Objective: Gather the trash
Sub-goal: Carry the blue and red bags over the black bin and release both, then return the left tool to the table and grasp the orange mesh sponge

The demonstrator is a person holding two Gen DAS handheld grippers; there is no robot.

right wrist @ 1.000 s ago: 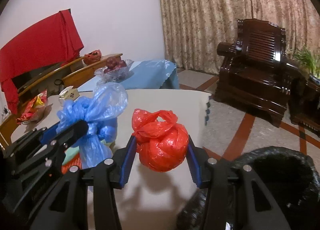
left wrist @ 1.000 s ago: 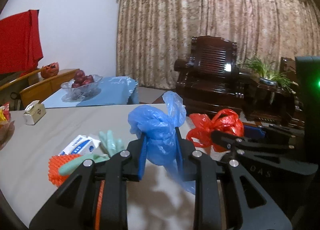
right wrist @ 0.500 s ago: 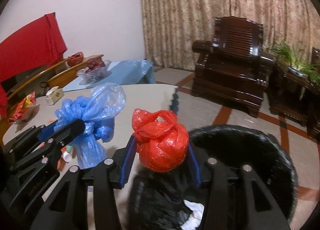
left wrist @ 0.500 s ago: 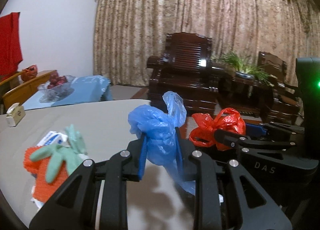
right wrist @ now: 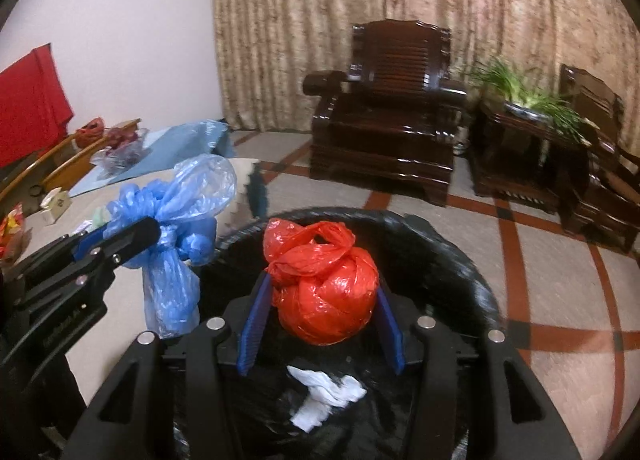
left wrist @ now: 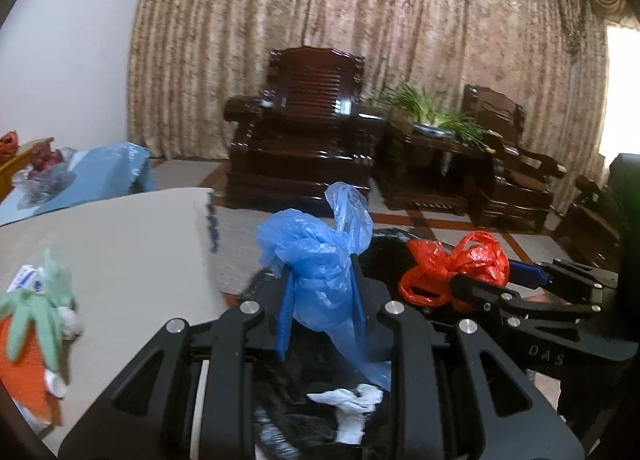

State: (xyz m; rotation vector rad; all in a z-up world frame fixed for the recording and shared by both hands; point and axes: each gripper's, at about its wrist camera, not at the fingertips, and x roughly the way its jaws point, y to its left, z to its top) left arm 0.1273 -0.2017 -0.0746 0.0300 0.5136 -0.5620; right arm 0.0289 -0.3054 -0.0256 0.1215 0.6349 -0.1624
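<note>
My left gripper is shut on a knotted blue plastic bag, held over the near rim of a black-lined trash bin. My right gripper is shut on a tied red plastic bag, held above the bin's opening. The blue bag also shows in the right wrist view, and the red bag in the left wrist view. White crumpled paper lies inside the bin.
A beige table is to the left with an orange carrot toy and a white packet. Dark wooden armchairs and a plant stand stand across the tiled floor.
Both grippers have swung right, off the table, carrying their bags over the black bin. The bin's inside with white paper has come into view.
</note>
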